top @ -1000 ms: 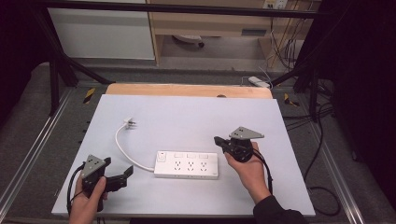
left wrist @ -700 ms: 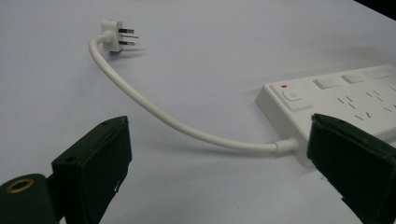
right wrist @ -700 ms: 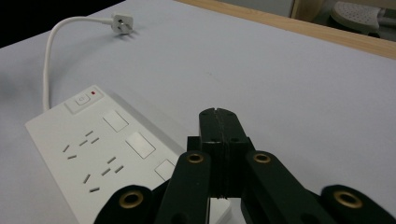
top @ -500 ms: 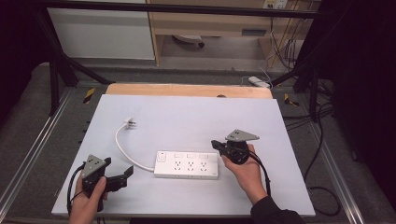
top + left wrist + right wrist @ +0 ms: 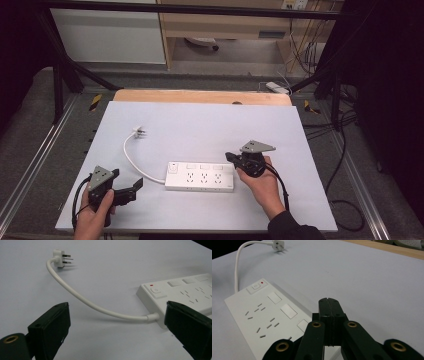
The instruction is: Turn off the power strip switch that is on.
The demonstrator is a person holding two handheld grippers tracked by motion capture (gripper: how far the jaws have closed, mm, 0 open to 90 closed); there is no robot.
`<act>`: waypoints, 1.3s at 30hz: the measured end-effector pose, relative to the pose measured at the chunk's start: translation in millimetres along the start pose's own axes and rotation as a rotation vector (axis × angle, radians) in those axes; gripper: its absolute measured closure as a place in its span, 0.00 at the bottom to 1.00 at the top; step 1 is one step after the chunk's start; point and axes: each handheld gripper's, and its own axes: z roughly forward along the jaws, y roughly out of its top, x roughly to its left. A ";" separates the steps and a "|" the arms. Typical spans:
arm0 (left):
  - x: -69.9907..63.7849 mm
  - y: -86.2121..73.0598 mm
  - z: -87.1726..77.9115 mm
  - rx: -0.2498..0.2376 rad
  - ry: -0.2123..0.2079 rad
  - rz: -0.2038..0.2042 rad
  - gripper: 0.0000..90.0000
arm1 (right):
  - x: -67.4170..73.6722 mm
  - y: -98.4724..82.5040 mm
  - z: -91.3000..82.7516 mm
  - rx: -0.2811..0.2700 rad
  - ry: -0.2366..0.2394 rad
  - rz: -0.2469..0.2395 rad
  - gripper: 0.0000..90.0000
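Note:
A white power strip [image 5: 200, 176] lies on the white mat, its short cable [image 5: 131, 160] curving away to a three-pin plug [image 5: 139, 132] that lies loose. My right gripper [image 5: 229, 157] is shut with nothing in it, its tip just above the strip's right end. In the right gripper view the closed jaws [image 5: 329, 301] hover over the strip [image 5: 262, 315] beside its row of switches. My left gripper [image 5: 131, 189] rests open near the front left, pointing at the strip's cable end. Between its wide jaws [image 5: 116, 307] I see the cable [image 5: 82, 300], the plug [image 5: 60, 258] and the strip [image 5: 180, 292].
The white mat [image 5: 210, 120] covers the table, with a wooden edge [image 5: 200, 96] at the far side. Metal frame rails run along both sides. Cables [image 5: 345, 200] and another power strip [image 5: 277, 87] lie on the floor to the right and beyond.
My right gripper has edged slightly left, toward the strip's right end. The left gripper has stayed put.

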 end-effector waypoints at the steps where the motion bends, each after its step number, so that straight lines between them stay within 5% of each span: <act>1: -0.1 0.0 0.1 -0.001 0.000 -0.001 0.07 | 0.4 -1.1 1.5 0.003 0.002 0.002 1.00; 39: -0.9 -0.1 0.8 0.003 -0.004 0.007 0.07 | 8.9 -18.1 14.5 0.051 0.032 0.002 1.00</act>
